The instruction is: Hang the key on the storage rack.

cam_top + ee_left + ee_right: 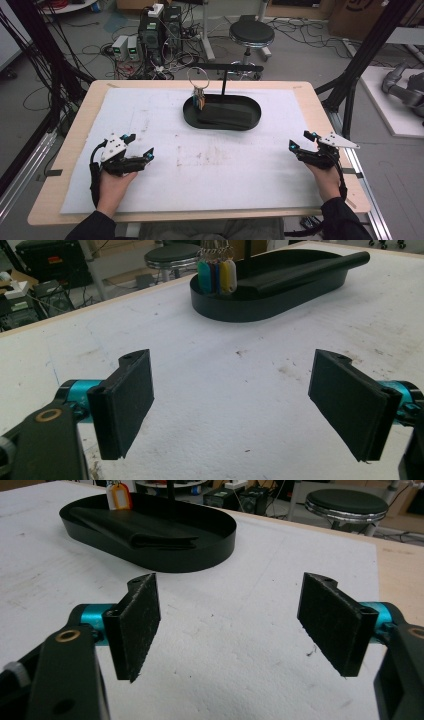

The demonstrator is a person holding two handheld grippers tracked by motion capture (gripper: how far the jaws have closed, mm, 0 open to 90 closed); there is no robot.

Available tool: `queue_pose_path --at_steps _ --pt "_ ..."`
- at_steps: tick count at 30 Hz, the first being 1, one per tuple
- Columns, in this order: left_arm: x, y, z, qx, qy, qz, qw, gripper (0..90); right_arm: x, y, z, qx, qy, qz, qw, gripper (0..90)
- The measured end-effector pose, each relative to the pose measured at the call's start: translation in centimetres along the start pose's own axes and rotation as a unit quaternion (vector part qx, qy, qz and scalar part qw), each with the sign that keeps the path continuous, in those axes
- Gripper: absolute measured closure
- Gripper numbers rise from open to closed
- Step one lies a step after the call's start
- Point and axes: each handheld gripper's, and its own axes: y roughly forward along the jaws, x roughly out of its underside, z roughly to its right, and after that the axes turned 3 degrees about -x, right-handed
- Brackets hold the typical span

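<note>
— Forearms come in at the bottom of the high view; what is at lower left?

— That is the left gripper (138, 146), resting on the white mat (150, 185) of the bench, jaws spread wide with nothing between them.

— And in the middle?

— Upper centre, well apart from both hands, the black oval tray (252, 120) sits with a key ring (199, 80) hanging from a stand over its left end, the coloured key tags (200, 102) dangling into it. A folded black item (225, 116) lies inside.

— Lower right?

— The right gripper (301, 140), likewise gaping and empty.

— What might go wrong?

— I judge a reach for the tags could snag the thin ring or tip the stand, since the tags hang freely.

— Do the views differ?

— The left gripper view shows four tags (216, 276): green, blue, yellow, white. The right gripper view catches one orange-edged tag (119, 498).
</note>
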Motion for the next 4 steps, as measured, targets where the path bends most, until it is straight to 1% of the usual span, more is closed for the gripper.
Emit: queue_pose_path --at_steps 3,4 --pt "-0.01 0.18 -0.01 -0.003 -0.002 -0.004 1.0 18.2 0.19 -0.07 -0.03 0.003 -0.01 0.008 0.9999 25.7" --pt "0.0 0.23 -0.02 -0.003 -0.003 -0.005 1.0 18.1 0.2 -0.09 -0.02 0.003 -0.008 0.007 0.9999 25.7"
